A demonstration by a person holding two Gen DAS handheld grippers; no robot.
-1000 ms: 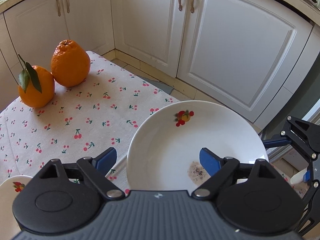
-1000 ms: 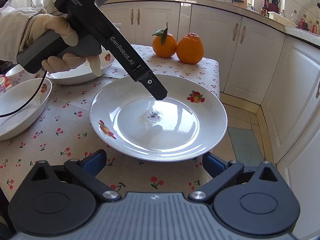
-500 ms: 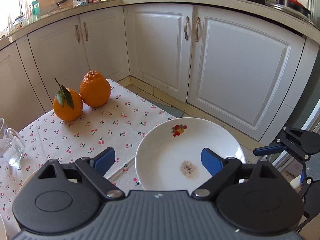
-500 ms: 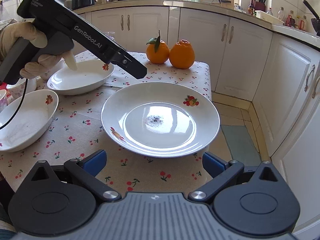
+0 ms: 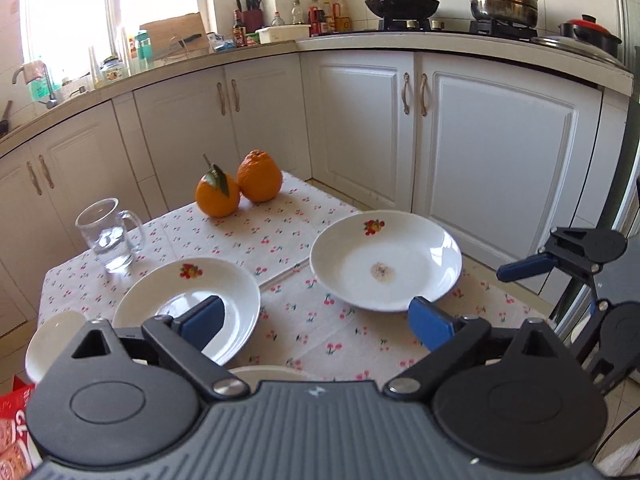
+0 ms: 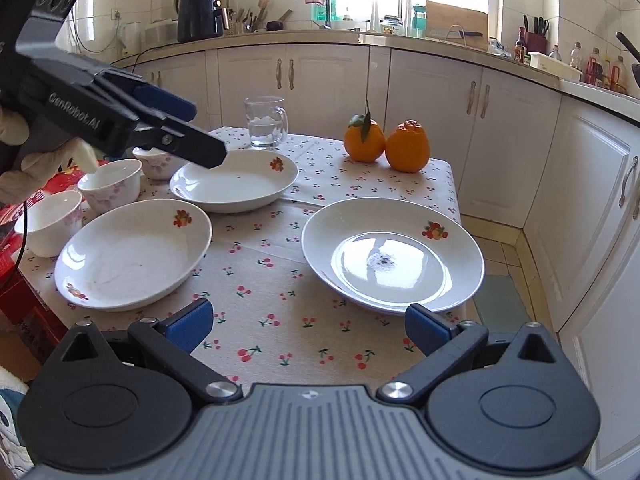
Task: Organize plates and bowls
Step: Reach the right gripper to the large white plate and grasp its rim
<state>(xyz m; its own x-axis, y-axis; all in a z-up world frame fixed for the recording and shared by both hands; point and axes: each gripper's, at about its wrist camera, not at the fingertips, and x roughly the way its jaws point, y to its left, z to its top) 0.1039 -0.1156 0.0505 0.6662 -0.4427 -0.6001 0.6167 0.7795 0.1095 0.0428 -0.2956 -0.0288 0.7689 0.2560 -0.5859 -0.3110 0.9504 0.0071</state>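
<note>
Three white fruit-print plates lie on the cherry-print tablecloth (image 6: 280, 280). The one with a dark speck (image 6: 392, 256) sits at the table's right edge, another plate (image 6: 132, 252) at the near left, and a third plate (image 6: 236, 180) behind it. Three small bowls (image 6: 112, 184) cluster at the far left. My left gripper (image 5: 316, 322) hovers above the table's left side, jaws opening, nothing between them. A gloved hand (image 6: 24, 176) holds it over the bowls. Low before the table's near edge, my right gripper (image 6: 309, 327) is open and empty.
A glass mug (image 6: 266, 122) and two oranges (image 6: 384, 142) stand at the back of the table. A red package (image 6: 20, 300) lies off the table's left side. White cabinets (image 6: 580, 200) close in on the right, with tiled floor below the table's right edge.
The left gripper has pulled back and up from over the speckled plate toward the left, and its jaws have widened. The right gripper has also backed off and risen a little.
</note>
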